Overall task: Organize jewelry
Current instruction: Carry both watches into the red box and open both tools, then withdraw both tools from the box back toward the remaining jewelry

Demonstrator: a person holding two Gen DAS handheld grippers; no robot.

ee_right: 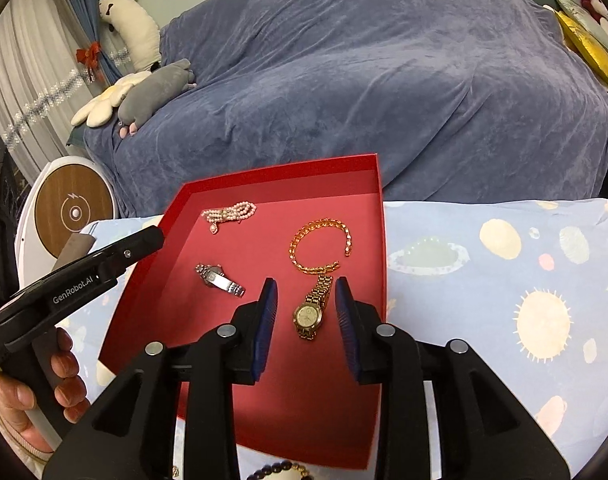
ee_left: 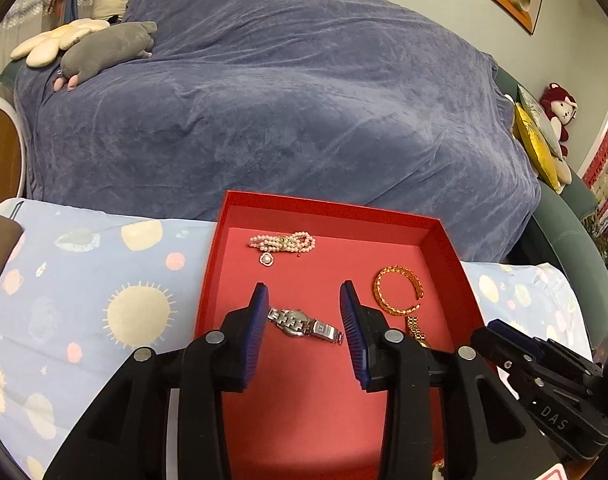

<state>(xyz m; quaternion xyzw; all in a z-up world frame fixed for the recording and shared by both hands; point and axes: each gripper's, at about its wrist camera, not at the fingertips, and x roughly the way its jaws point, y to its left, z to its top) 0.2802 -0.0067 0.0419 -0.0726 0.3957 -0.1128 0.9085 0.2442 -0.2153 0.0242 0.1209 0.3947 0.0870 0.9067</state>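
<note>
A red tray (ee_left: 444,240) (ee_right: 380,216) lies on a planet-print cloth. In it are a pink pearl bracelet (ee_left: 282,242) (ee_right: 230,213), a gold chain bracelet (ee_left: 398,290) (ee_right: 320,244), a silver watch (ee_left: 304,326) (ee_right: 220,276) and a gold watch (ee_right: 310,312) (ee_left: 416,330). My left gripper (ee_left: 304,296) is open and empty, its fingers on either side of the silver watch. My right gripper (ee_right: 306,290) is open and empty, its fingers flanking the gold watch. A dark bead bracelet (ee_right: 280,470) lies on the cloth at the tray's near edge.
A sofa under a blue-grey blanket (ee_left: 284,100) stands behind the table, with plush toys (ee_left: 108,50) on its left. A round white-and-wood device (ee_right: 74,210) stands at the left. Yellow cushions (ee_left: 538,140) lie at the right.
</note>
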